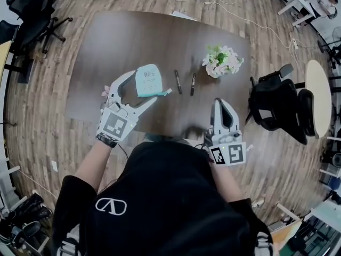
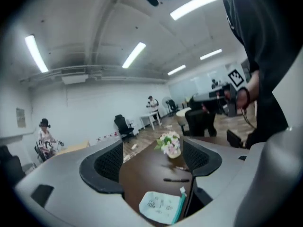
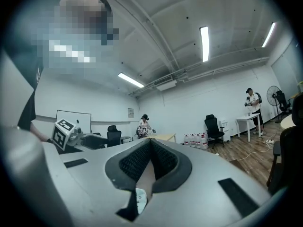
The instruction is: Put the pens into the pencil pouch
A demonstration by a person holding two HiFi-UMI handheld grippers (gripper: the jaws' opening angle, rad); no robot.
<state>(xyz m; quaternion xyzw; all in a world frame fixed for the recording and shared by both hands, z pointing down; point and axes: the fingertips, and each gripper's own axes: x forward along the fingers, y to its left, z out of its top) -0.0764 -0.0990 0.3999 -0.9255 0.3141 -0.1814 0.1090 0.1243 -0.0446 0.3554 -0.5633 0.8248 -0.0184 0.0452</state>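
A light teal pencil pouch (image 1: 147, 80) lies flat on the dark wooden table (image 1: 106, 47). Just right of it two dark pens (image 1: 178, 81) (image 1: 193, 84) lie side by side. My left gripper (image 1: 145, 86) is open, with one finger on each side of the pouch; the pads do not press on it. In the left gripper view the pouch (image 2: 162, 206) lies low between the open jaws of that gripper (image 2: 155, 161), and the pens (image 2: 176, 179) (image 2: 180, 168) lie beyond it. My right gripper (image 1: 221, 104) hovers near the table's front edge, shut and empty (image 3: 150, 148).
A pot of white and pink flowers (image 1: 221, 61) stands on the table behind and right of the pens. A black office chair (image 1: 279, 108) and a round light table (image 1: 318, 95) stand right of the table. More chairs are at the far left (image 1: 32, 9).
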